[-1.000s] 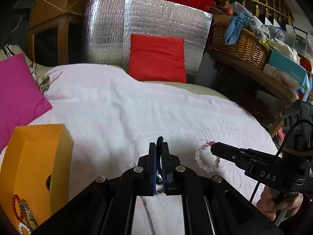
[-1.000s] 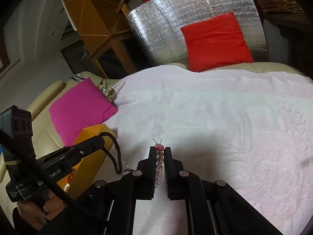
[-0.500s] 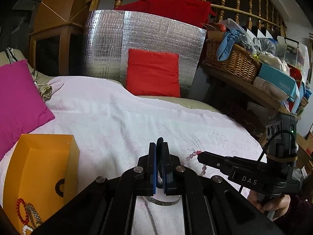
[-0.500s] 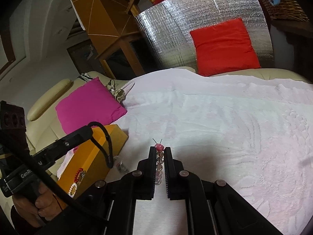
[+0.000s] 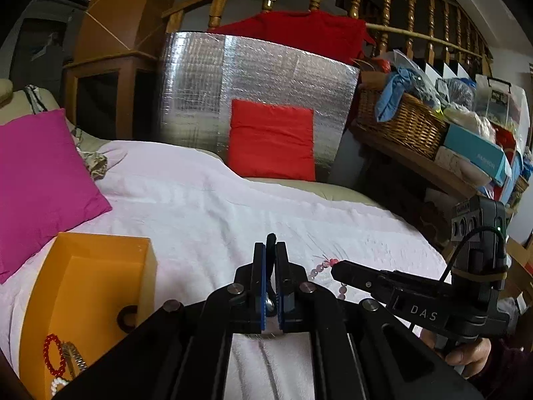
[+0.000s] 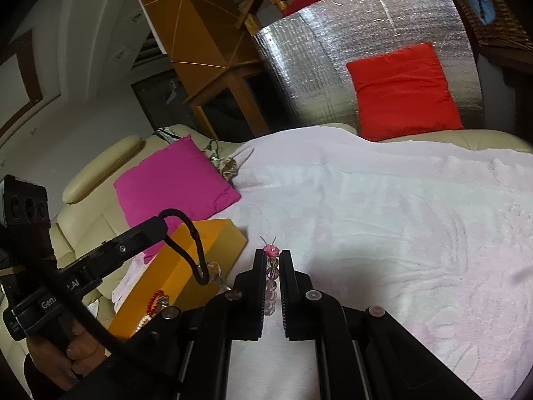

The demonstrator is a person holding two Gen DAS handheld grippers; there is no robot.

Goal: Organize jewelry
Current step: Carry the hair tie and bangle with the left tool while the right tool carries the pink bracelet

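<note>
The left tongs (image 5: pixel 270 250) pinch one black cord necklace (image 6: pixel 186 233) that dangles over the single orange box (image 5: pixel 100 286). The right tongs (image 6: pixel 272 260) clamp one pale beaded bracelet (image 6: pixel 271 273). Inside the box lie three pieces: a red bracelet (image 5: pixel 53 360), a metal band (image 5: pixel 75 360) and white pearls (image 5: pixel 56 385).

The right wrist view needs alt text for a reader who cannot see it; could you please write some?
The right gripper is shut on a pale beaded bracelet with a pink bead on top, above a white bedspread. On the left, the left gripper holds a black cord necklace over an open orange box that holds more jewelry, with a magenta cushion behind.
</note>
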